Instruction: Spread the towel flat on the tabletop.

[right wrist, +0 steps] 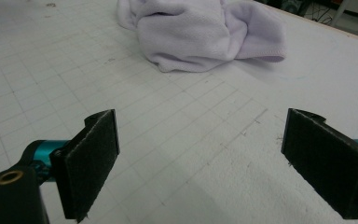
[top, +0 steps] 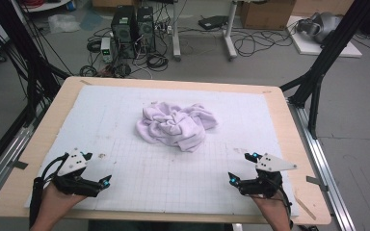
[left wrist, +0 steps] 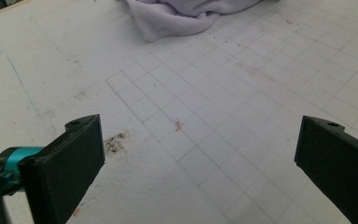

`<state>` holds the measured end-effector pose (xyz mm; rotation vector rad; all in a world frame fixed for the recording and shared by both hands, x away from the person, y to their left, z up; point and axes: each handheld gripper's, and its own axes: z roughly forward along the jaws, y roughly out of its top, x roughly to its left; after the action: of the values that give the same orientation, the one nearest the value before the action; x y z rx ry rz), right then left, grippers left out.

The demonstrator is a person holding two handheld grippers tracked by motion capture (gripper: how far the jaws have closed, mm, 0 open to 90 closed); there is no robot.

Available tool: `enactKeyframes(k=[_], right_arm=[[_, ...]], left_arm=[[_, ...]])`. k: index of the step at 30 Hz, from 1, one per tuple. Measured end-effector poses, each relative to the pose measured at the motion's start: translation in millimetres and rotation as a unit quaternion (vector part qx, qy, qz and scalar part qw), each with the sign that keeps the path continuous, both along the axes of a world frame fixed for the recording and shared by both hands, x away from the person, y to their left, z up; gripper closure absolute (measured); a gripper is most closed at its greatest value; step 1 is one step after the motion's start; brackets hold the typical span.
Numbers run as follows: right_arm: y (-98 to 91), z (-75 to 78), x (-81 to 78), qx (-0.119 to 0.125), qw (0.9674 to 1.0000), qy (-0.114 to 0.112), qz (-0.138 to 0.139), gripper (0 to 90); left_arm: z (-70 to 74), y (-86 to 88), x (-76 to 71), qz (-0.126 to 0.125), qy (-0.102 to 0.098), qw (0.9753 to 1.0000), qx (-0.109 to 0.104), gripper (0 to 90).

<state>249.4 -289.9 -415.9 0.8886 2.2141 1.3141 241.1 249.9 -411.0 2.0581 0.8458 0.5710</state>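
— Where the person's hands rest at the near edge of the bench (top: 38, 144), what do the grippers show?

— Left gripper (top: 96, 174) and right gripper (top: 240, 168) sit low, well apart, both with fingers (right wrist: 93, 161) spread wide and nothing between them. The pads look dark and felt-like.

— And the surface ahead?

— A white foam-like mat (top: 173, 178) ruled in a faint grid, speckled with small stains, all open room.

— The cloth?

— A pale lilac towel (top: 176, 124), soft, fleecy, crumpled in a rounded heap with stitched hems, lies at mid-mat, far from both grippers. Bare mat surrounds it up to the wooden border.
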Motion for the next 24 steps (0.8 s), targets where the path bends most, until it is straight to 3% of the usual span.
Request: enactKeyframes(k=[24], right_arm=[[4.6,0.0,2.4,0.004,1.0000,0.001,0.002,10.3]], left_arm=[[0.3,1.7,-1.0,0.001,0.002,1.0000,-0.006,2.0]])
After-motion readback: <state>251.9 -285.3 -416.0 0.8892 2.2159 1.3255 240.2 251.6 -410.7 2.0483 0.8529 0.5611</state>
